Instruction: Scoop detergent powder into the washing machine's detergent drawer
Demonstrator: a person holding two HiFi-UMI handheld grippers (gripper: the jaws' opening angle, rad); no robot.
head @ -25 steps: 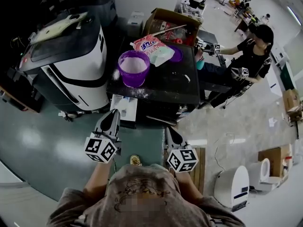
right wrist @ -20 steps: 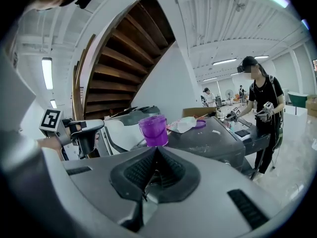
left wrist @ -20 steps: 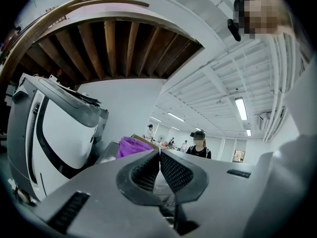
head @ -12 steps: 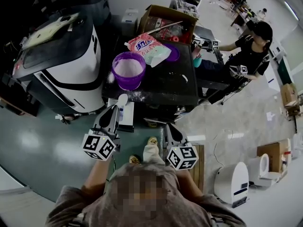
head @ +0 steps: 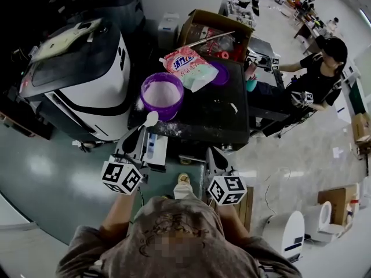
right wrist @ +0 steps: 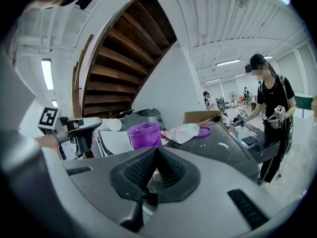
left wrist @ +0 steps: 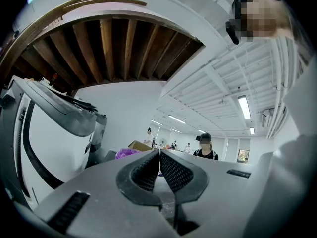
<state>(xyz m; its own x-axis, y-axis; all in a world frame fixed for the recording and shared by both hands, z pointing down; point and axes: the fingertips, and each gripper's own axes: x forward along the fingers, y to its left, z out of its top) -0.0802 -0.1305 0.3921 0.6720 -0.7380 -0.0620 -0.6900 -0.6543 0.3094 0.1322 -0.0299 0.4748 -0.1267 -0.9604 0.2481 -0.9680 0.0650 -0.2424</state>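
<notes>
My left gripper (head: 141, 133) is shut on a white spoon (head: 151, 119) whose bowl sticks out past the tips, toward the purple tub (head: 162, 94) of white powder. The spoon hangs over the open detergent drawer (head: 156, 150) at the front of the white and black washing machine (head: 87, 86). The right gripper view shows the same spoon (right wrist: 110, 125) and tub (right wrist: 143, 134). In its own view the left gripper (left wrist: 159, 151) has its jaws together and the spoon is hidden. My right gripper (head: 210, 153) (right wrist: 156, 150) is shut and holds nothing, below the table's near edge.
The tub stands on a black table (head: 214, 114) with a pink and white detergent bag (head: 188, 62), a purple lid (head: 218, 72) and spilled powder. A cardboard box (head: 214, 30) lies behind. A person (head: 324, 68) stands at the table's right. A white appliance (head: 284, 230) sits on the floor, lower right.
The spoon's bowl, unseen a second ago, now shows beyond the left gripper's tips, pointing at the tub. Both grippers stay near the drawer and table edge.
</notes>
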